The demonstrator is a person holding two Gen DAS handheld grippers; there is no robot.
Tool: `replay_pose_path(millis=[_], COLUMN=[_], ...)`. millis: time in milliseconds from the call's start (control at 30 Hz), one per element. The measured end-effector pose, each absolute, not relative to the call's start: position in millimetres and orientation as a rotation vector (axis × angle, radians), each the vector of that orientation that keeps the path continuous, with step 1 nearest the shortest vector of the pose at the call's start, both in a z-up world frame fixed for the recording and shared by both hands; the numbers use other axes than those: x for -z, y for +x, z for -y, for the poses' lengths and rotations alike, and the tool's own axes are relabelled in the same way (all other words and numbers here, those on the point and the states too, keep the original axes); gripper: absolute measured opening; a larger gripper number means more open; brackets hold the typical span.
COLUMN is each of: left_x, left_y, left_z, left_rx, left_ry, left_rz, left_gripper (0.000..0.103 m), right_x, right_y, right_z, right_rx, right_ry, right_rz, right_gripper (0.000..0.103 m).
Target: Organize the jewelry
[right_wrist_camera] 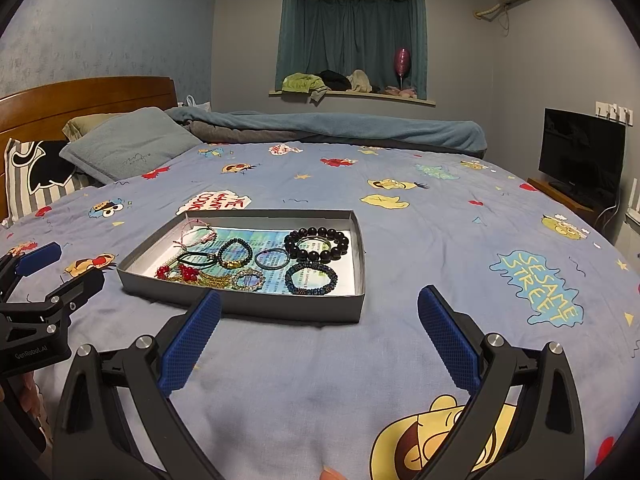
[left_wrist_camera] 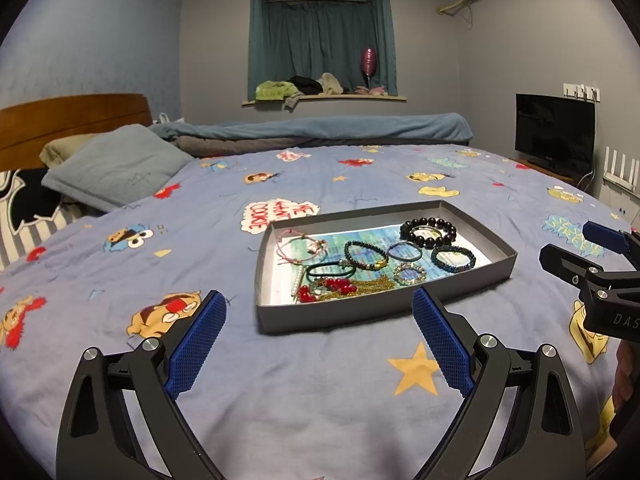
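Note:
A shallow grey box tray (left_wrist_camera: 360,312) (right_wrist_camera: 288,306) lies on the bed and holds several bracelets. A big black bead bracelet (left_wrist_camera: 428,232) (right_wrist_camera: 316,244) lies at its far right, a dark blue beaded one (left_wrist_camera: 453,258) (right_wrist_camera: 311,278) in front of it, and red beads with a gold chain (left_wrist_camera: 340,286) (right_wrist_camera: 188,274) at the near left. My left gripper (left_wrist_camera: 320,300) is open and empty just short of the tray's near wall. My right gripper (right_wrist_camera: 320,300) is open and empty, near the tray's right front corner.
The blue cartoon-print bedsheet (left_wrist_camera: 320,400) (right_wrist_camera: 440,240) spreads all around the tray. Pillows (left_wrist_camera: 116,164) and a wooden headboard (left_wrist_camera: 76,120) are at the far left, a folded blanket (left_wrist_camera: 320,128) at the back, a TV (left_wrist_camera: 554,132) at the right.

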State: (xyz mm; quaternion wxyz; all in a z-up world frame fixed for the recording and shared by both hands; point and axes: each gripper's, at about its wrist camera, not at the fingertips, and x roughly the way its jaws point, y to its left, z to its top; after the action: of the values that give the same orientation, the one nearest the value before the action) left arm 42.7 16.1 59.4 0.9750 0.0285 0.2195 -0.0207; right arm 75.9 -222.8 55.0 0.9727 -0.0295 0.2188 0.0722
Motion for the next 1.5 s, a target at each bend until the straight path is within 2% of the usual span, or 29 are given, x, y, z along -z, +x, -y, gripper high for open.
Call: replay_pose_path(millis=[1500], left_x=[-55.2], left_y=[42.2], left_z=[-12.6], left_rx=[0.045], left_ry=[0.061], left_rz=[-0.449], left_gripper=[0.094], right_x=[-55.3], right_y=[76.5], right_z=[224.5], right_rx=[-0.145], right_ry=[-0.059], right_rz=[-0.442], right_gripper=[0.097])
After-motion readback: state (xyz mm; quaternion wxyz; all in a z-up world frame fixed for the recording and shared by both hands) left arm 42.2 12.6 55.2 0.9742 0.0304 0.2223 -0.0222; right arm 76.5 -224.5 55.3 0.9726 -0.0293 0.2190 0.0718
